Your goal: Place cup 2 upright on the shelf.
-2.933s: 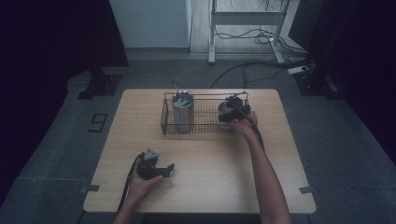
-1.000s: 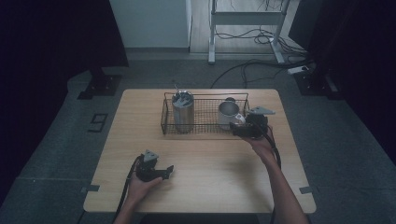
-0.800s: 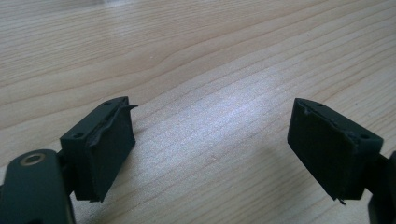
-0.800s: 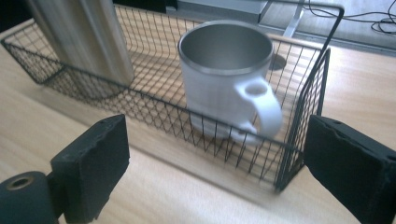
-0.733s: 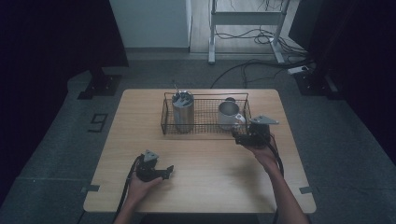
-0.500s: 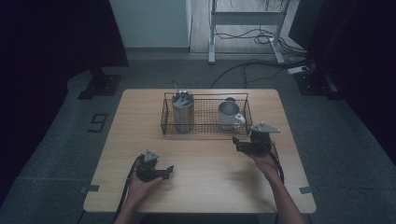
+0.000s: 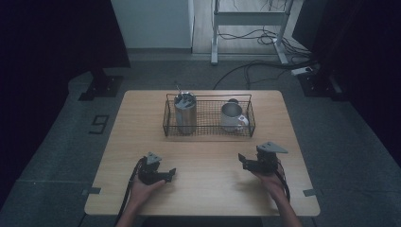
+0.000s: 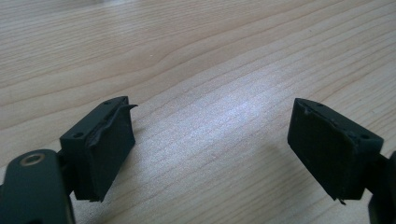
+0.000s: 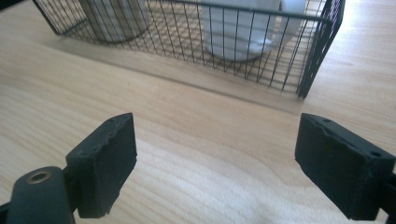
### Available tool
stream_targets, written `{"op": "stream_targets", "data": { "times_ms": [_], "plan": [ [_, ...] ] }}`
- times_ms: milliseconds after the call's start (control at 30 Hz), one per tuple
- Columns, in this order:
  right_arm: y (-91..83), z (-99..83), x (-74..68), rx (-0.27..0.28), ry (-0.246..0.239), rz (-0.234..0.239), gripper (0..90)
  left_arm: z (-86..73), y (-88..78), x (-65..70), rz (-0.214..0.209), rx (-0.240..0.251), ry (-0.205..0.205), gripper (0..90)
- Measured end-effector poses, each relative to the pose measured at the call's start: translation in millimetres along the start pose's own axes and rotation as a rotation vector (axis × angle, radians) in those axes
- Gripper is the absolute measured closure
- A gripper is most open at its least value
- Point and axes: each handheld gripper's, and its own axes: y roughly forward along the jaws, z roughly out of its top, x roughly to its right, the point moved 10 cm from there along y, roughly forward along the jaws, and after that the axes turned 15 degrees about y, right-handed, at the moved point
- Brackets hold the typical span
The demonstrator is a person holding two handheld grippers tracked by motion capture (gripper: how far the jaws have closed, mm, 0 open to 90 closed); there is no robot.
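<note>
Mug (image 7: pixel 232 117), prob. upright, in basket (image 7: pixel 208 135) beyond R gripper's (image 7: pixel 243 161) empty just-closing jaws.

Both hands rest low: left gripper (image 7: pixel 171 173) gapes empty, right gripper (image 7: pixel 242 159) has just been closing, empty.

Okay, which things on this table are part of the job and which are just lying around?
Job, most likely:
- mug
- basket

Just lying about:
- steel canister, standing in the same basket
- cables on the floor
- the 9 mark on the floor
</note>
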Motion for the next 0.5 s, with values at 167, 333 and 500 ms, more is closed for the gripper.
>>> {"op": "stream_targets", "data": {
  "times_ms": [167,333,500],
  "plan": [
    [-0.3,-4.3,2.5,-0.005,0.002,-0.003,13.1,-0.4,-0.2,0.4,0.004,-0.004,0.002,14.4],
    [1.6,-5.4,4.5,-0.005,-0.005,-0.015,13.1,-0.5,0.1,0.8,0.008,-0.006,0.005,14.4],
    [2.2,-5.6,5.1,-0.003,-0.006,-0.011,13.0,-0.6,0.1,0.8,0.012,-0.007,0.006,14.4]
  ]
}}
